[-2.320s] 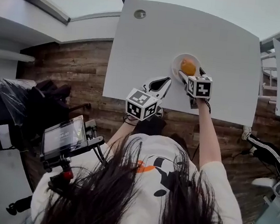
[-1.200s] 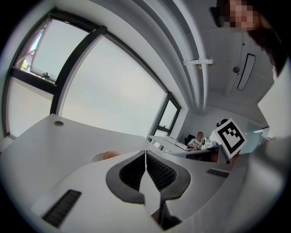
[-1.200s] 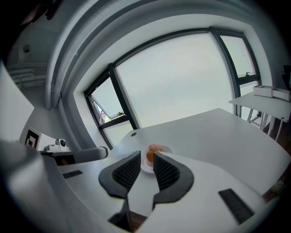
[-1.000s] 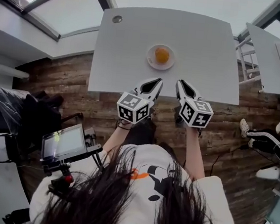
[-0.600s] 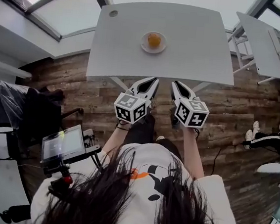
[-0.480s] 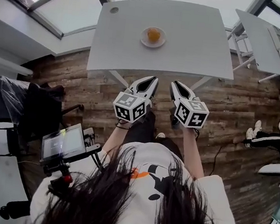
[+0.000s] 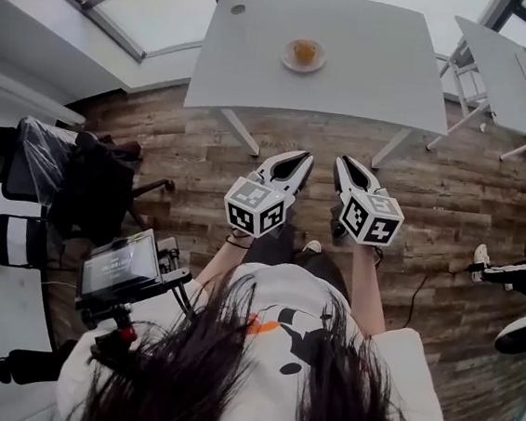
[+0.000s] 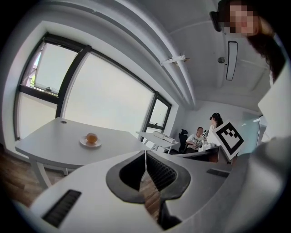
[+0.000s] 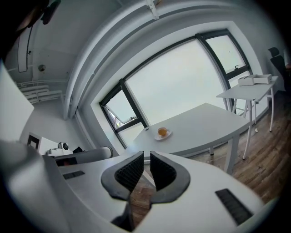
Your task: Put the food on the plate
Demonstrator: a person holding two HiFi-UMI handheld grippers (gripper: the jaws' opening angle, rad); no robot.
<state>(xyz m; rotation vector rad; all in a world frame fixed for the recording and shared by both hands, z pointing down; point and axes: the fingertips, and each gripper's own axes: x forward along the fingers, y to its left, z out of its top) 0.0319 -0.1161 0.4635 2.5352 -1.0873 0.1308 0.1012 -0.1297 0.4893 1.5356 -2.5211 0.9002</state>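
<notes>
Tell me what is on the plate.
One round orange piece of food sits on the white plate. Only the rim shows around it; the plate's middle underneath is covered.

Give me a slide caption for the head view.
Orange food on its plate on the white table; left hand-held gripper and right hand-held gripper shut, empty, over wooden floor.

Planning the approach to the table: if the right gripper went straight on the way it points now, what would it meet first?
Probably the near edge of the white table, or just beneath it, short of the plate with the food; depth is unclear.
</notes>
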